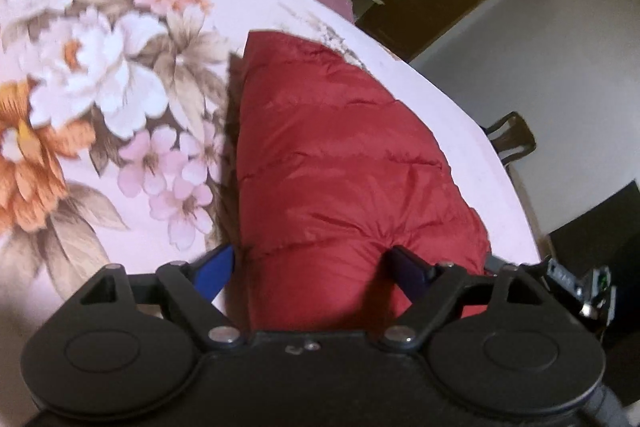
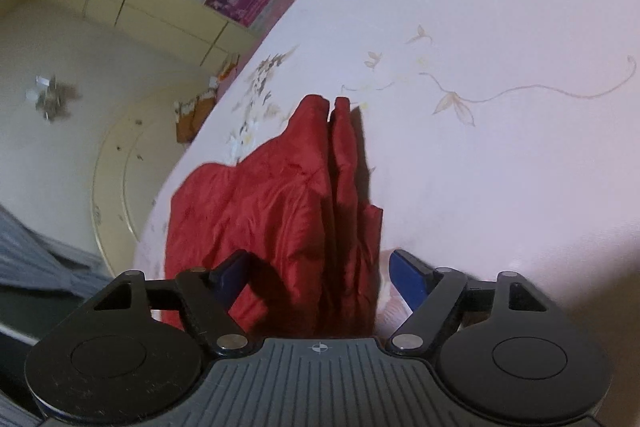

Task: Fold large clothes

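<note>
Between both tools' spread fingers, a folded red puffer jacket lies on the flower-print bed, its long axis running straight away from each tool.

Left wrist view: the left tool (image 1: pixel 310 269) stands released, its blue pads astride the near end of the jacket (image 1: pixel 340 163), neither clearly pressing the cloth; the quilted top is smooth, one long edge runs beside the big printed flowers of the bed (image 1: pixel 100 75), the other close to the bed's edge, and a chair (image 1: pixel 510 139) stands beyond it. Right wrist view: the right tool (image 2: pixel 318 273) is likewise released over the jacket (image 2: pixel 280 207), which here shows its stacked fold layers and a narrow far tip, hidden from the left view; which hand is nearer I cannot tell.
</note>
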`<state>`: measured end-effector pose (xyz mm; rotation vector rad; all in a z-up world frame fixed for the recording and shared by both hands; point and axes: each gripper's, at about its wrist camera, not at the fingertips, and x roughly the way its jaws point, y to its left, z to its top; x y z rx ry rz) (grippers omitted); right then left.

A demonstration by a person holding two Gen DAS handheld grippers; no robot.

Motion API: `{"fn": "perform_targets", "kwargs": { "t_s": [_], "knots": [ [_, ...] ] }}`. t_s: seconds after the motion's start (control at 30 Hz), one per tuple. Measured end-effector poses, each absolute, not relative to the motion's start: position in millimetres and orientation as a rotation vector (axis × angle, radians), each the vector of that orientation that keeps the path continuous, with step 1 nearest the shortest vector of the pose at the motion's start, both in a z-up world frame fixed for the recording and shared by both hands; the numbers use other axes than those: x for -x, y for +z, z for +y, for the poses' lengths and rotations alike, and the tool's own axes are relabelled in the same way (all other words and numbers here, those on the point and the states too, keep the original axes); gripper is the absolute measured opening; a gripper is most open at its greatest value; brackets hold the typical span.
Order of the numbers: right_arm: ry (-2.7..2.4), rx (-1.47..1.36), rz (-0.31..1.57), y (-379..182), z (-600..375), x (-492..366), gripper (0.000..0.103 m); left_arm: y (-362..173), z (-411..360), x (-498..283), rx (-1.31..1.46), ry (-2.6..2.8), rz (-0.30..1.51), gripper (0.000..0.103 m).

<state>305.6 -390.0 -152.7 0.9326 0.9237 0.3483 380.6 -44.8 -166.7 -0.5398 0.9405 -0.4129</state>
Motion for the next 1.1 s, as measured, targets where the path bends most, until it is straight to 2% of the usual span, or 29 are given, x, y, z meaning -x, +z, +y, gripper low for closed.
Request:
{"fn": "perform_targets", "kwargs": {
  "t_s": [0.03, 0.07, 0.17, 0.3, 0.4, 0.77, 1.1],
  "knots": [
    [0.359, -0.916, 0.937, -153, -388, -307, 0.065, -169, -46, -382, 0.547, -0.415, 0.946, 0.083],
    [0.373, -0.924, 0.954, -155, -387, -309, 0.053, -170, -47, -382, 0.548, -0.415, 0.951, 0.082],
    [0.389, -0.934, 0.956, -159, -383, -309, 0.049, -168, -54, -383, 0.533, -0.405, 0.946, 0.074],
    [0.394, -0.891, 0.953, -153, -377, -306, 0.026, -158, -62, -380, 0.479, -0.401, 0.916, 0.063],
    [0.395, -0.856, 0.913, -141, -373, -301, 0.018, -147, -61, -375, 0.446, -0.398, 0.888, 0.055],
    [0.437, -0.791, 0.811, -96, -327, -283, 0.016, -97, -34, -361, 0.357, -0.418, 0.781, 0.053],
    [0.434, -0.703, 0.787, -68, -202, -278, 0.016, -81, 86, -362, 0.395, -0.453, 0.747, 0.052]
  ]
}}
